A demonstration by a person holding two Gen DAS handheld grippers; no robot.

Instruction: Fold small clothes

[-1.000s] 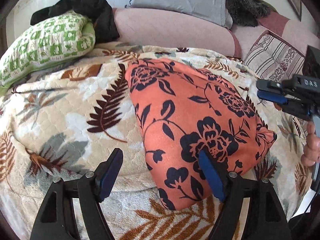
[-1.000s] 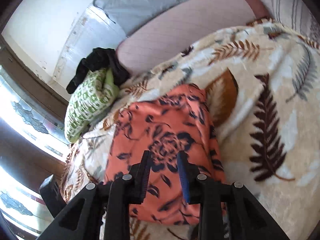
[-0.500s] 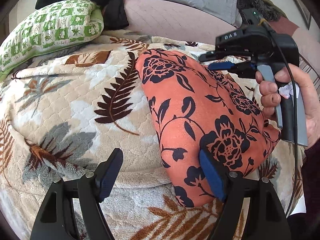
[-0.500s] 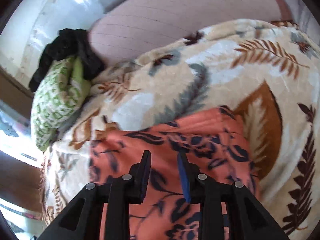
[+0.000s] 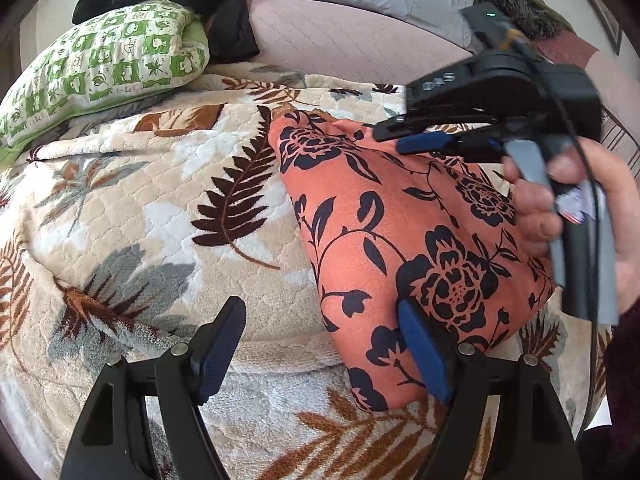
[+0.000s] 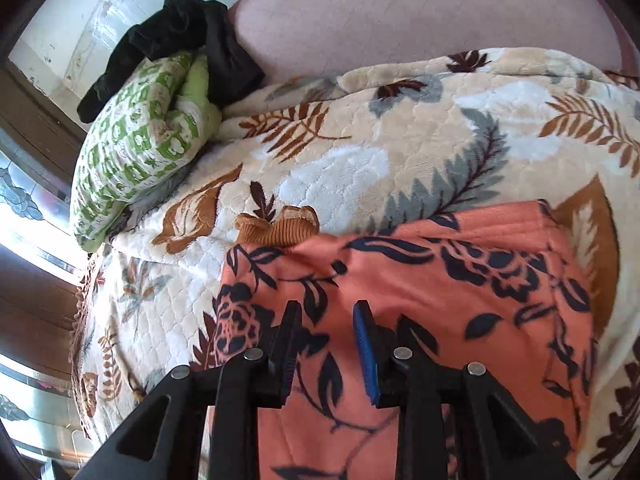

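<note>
Left wrist view: left gripper [image 5: 320, 352] fingers apart at orange floral garment [image 5: 420, 248] on bed [image 5: 140, 220]; right gripper [image 6: 326, 350] fingers part-open, empty. Best pinch edge squarely w/ both.

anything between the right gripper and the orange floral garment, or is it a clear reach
Nothing visible stands in the way. The right gripper hangs directly over the orange floral garment, jaws slightly apart with only fabric beneath. The left gripper sits open at the garment's near corner, off to the side.
</note>
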